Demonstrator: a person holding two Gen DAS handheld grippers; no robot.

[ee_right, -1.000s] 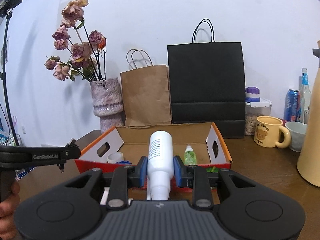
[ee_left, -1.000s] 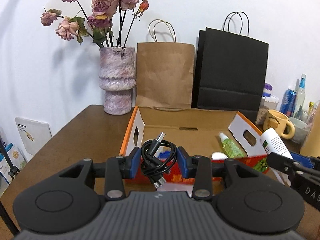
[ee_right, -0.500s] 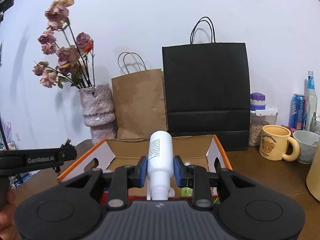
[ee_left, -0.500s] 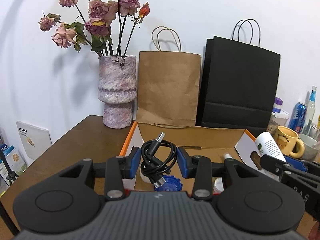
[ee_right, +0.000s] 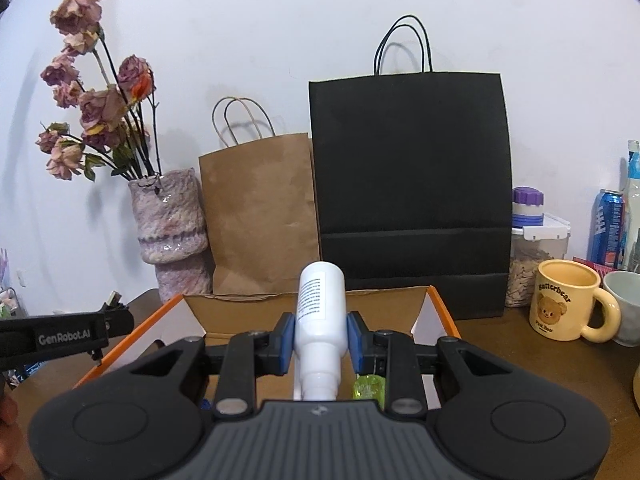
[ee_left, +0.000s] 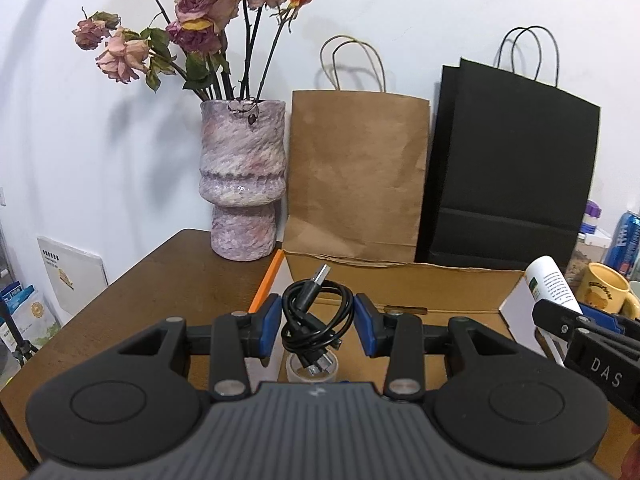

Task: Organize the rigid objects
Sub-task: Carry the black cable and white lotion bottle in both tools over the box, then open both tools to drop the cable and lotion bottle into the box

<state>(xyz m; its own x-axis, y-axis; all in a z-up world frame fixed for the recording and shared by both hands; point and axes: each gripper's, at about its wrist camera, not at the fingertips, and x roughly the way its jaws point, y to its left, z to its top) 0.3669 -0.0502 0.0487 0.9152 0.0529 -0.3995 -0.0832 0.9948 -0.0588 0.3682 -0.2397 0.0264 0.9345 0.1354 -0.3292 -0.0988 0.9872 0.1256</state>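
Observation:
My left gripper [ee_left: 315, 322] is shut on a coiled black USB cable [ee_left: 312, 320] and holds it over the left end of an open cardboard box [ee_left: 404, 280] with orange edges. A clear round jar [ee_left: 312, 370] shows in the box under the cable. My right gripper [ee_right: 321, 338] is shut on a white bottle [ee_right: 320, 320], base pointing forward, over the same box [ee_right: 400, 300]. A small green bottle [ee_right: 367, 386] lies in the box below it. The white bottle also shows in the left wrist view [ee_left: 550, 286].
A vase of dried roses [ee_left: 242, 184], a brown paper bag [ee_left: 356, 176] and a black paper bag [ee_left: 508, 164] stand behind the box. A yellow mug [ee_right: 568, 306], a seed container [ee_right: 534, 252], a blue can [ee_right: 608, 226] and a pale cup [ee_right: 626, 308] are at right.
Both grippers have moved forward over the box with their objects still held. The box's front wall has dropped out of both views.

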